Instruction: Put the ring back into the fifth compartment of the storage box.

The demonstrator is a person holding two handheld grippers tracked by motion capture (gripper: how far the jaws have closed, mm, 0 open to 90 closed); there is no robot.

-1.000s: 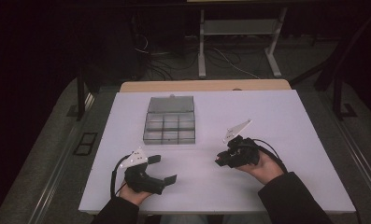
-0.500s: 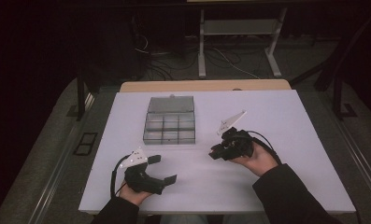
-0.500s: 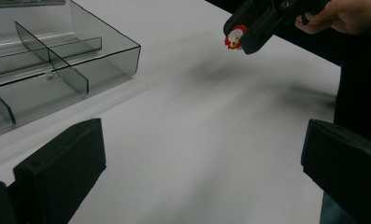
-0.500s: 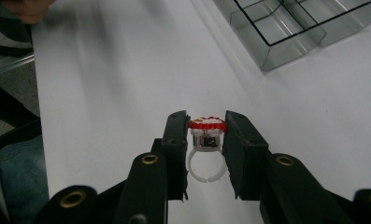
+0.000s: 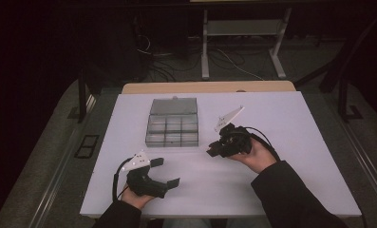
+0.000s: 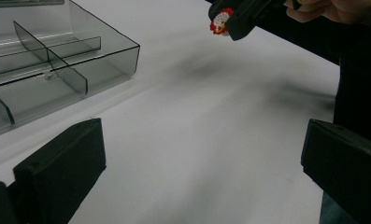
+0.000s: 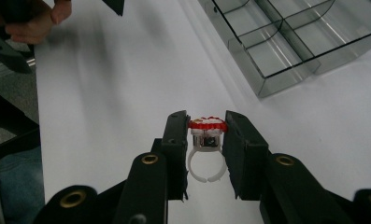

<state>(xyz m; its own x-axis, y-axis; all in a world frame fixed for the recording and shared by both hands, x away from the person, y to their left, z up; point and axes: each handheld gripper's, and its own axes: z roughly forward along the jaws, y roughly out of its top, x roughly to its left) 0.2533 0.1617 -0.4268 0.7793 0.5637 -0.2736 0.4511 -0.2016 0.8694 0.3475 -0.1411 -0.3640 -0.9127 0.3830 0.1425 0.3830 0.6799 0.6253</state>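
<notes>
My right gripper (image 7: 206, 128) is shut on a toy ring (image 7: 207, 135) with a red and white flower top and a white plastic band. In the high view that right gripper (image 5: 213, 151) hovers above the white table (image 5: 271, 185), just right of a clear compartment box (image 5: 173, 129). The ring (image 6: 219, 22) pokes out between its jaws at the top of the left gripper view. My left gripper (image 5: 166, 172) rests near the front left of the table, its jaws wide open with bare table between them.
The clear box (image 7: 290, 42) has several divided compartments, and its lid lies open toward the far side. The person's dark sleeve (image 5: 290, 199) covers the front right of the table. Beyond the table stand a wooden edge (image 5: 210, 87) and metal desk legs.
My right gripper has moved left and up with the ring, closer to the clear box. The left gripper has stayed where it was.
</notes>
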